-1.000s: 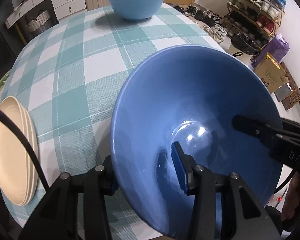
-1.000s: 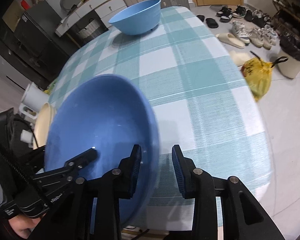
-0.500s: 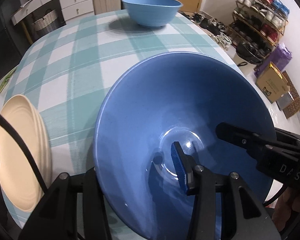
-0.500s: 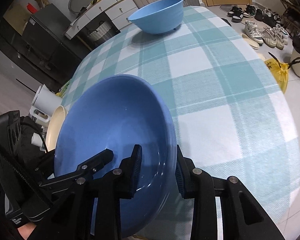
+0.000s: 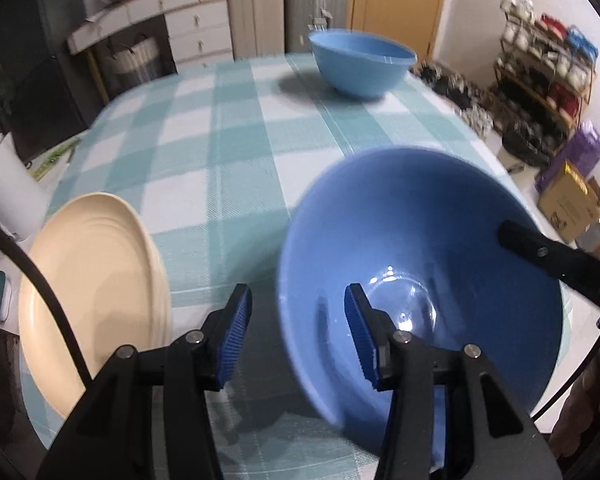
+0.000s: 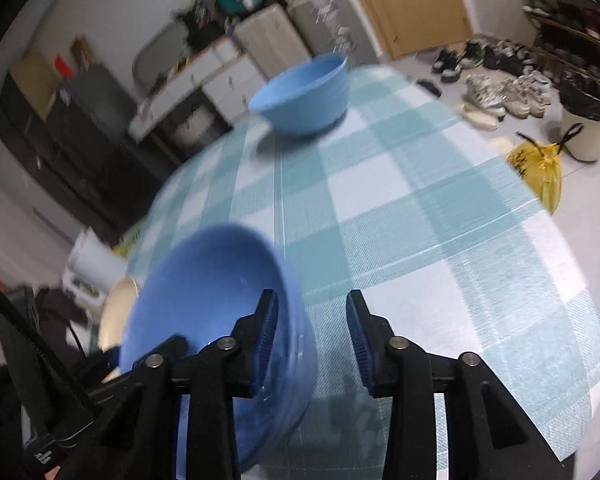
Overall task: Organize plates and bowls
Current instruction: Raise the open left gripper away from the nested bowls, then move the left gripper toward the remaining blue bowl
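Near blue bowl (image 5: 420,264) sits tilted at the near edge of the bench (image 5: 236,152), on the teal-and-white check cloth; its rim runs between the fingers of both my grippers

Left gripper (image 5: 296,340): jaws have just been opening; part-open, the bowl's left rim between them; the right finger (image 5: 360,336) is inside the bowl, the left finger (image 5: 234,340) outside and clear of the wall; no squeeze on it that I can see

Right gripper (image 6: 312,340): jaws have just been opening as well; part-open, the bowl's right rim in the gap; the left finger (image 6: 266,340) lies inside against the wall, the right finger (image 6: 358,340) outside, standing off from it; whether the inner one still touches I cannot tell, the picture is blurred

Cream plates (image 5: 92,292) stacked just left of the near bowl, at the bench edge

Second blue bowl (image 5: 362,62) upright at the far end of the bench, well apart from the near one
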`<state>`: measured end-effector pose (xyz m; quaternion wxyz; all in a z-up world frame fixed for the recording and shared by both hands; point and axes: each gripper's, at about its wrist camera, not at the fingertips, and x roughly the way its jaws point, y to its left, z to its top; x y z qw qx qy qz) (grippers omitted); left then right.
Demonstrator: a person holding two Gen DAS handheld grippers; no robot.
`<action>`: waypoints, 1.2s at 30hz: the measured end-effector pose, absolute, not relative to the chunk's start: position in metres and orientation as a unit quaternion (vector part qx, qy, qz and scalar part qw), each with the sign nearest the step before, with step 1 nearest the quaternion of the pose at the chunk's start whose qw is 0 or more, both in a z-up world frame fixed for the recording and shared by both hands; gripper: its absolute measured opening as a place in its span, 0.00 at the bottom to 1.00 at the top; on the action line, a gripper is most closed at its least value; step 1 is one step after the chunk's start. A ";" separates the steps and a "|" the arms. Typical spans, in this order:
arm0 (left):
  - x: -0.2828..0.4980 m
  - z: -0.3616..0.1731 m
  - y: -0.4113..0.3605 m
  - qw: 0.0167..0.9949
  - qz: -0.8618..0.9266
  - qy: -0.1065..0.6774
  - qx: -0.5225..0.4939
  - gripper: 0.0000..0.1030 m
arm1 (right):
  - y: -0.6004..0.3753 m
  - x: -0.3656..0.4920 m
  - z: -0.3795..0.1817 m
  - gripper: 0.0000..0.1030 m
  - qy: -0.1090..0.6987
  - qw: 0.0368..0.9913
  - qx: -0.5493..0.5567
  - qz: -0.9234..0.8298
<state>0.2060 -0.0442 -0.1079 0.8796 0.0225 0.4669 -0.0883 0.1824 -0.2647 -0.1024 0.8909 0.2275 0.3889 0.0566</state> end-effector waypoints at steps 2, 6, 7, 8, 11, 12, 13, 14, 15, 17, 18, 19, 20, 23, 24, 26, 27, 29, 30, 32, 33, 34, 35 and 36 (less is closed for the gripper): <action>0.198 -0.101 -0.037 0.892 -0.082 0.444 0.015 0.49 | -0.268 0.170 -0.092 0.53 0.348 0.911 0.213 0.050; 0.184 -0.095 -0.026 0.911 -0.071 0.405 0.004 0.54 | -0.265 0.152 -0.071 0.76 0.288 0.938 0.184 0.061; 0.183 -0.093 -0.024 0.911 -0.071 0.406 -0.002 0.54 | -0.264 0.148 -0.067 0.85 0.272 0.943 0.181 0.061; 0.184 -0.091 -0.021 0.910 -0.078 0.408 -0.010 0.54 | -0.262 0.145 -0.065 0.87 0.260 0.947 0.180 0.061; 0.184 -0.085 -0.018 0.918 -0.073 0.390 -0.016 0.75 | -0.254 0.144 -0.062 0.90 0.254 0.951 0.165 0.070; 0.184 -0.083 -0.018 0.921 -0.067 0.383 -0.016 0.87 | -0.251 0.144 -0.063 0.90 0.257 0.950 0.160 0.073; 0.182 -0.081 -0.016 0.925 -0.063 0.375 -0.018 0.89 | -0.249 0.145 -0.064 0.90 0.261 0.950 0.156 0.078; 0.180 -0.077 -0.015 0.929 -0.064 0.363 -0.021 0.89 | -0.246 0.145 -0.065 0.90 0.265 0.949 0.152 0.080; 0.179 -0.076 -0.015 0.931 -0.065 0.358 -0.021 0.89 | -0.244 0.146 -0.066 0.90 0.269 0.948 0.147 0.082; 0.178 -0.074 -0.016 0.933 -0.065 0.354 -0.017 0.89 | -0.240 0.147 -0.069 0.90 0.274 0.948 0.141 0.084; 0.178 -0.074 -0.017 0.933 -0.064 0.353 -0.011 0.89 | -0.238 0.148 -0.070 0.90 0.275 0.947 0.138 0.086; 0.177 -0.074 -0.018 0.934 -0.063 0.353 -0.008 0.89 | -0.238 0.148 -0.070 0.90 0.276 0.947 0.137 0.088; 0.177 -0.074 -0.019 0.934 -0.062 0.352 -0.006 0.89 | -0.237 0.147 -0.071 0.90 0.277 0.947 0.134 0.088; 0.175 -0.073 -0.023 0.935 -0.065 0.349 0.004 0.89 | -0.233 0.149 -0.072 0.91 0.281 0.947 0.126 0.088; 0.174 -0.073 -0.024 0.935 -0.066 0.347 0.006 0.89 | -0.233 0.148 -0.072 0.91 0.281 0.947 0.125 0.090; 0.172 -0.072 -0.026 0.937 -0.067 0.344 0.009 0.89 | -0.232 0.148 -0.073 0.91 0.281 0.948 0.122 0.092; 0.172 -0.072 -0.027 0.937 -0.068 0.344 0.011 0.90 | -0.231 0.148 -0.073 0.91 0.282 0.947 0.121 0.092; 0.171 -0.072 -0.028 0.937 -0.066 0.343 0.014 0.90 | -0.231 0.148 -0.073 0.91 0.284 0.947 0.121 0.094; 0.171 -0.073 -0.029 0.937 -0.066 0.343 0.015 0.90 | -0.232 0.149 -0.074 0.91 0.286 0.946 0.122 0.095; 0.170 -0.073 -0.030 0.937 -0.065 0.344 0.017 0.90 | -0.233 0.149 -0.074 0.91 0.289 0.945 0.125 0.095; 0.170 -0.073 -0.030 0.937 -0.065 0.344 0.019 0.90 | -0.233 0.149 -0.074 0.91 0.290 0.944 0.126 0.094; 0.170 -0.073 -0.031 0.937 -0.065 0.344 0.020 0.90 | -0.234 0.150 -0.075 0.91 0.291 0.944 0.127 0.094; 0.170 -0.073 -0.031 0.937 -0.064 0.344 0.022 0.90 | -0.235 0.150 -0.075 0.91 0.291 0.943 0.129 0.094; 0.170 -0.073 -0.032 0.936 -0.064 0.344 0.022 0.90 | -0.236 0.150 -0.075 0.91 0.291 0.943 0.131 0.094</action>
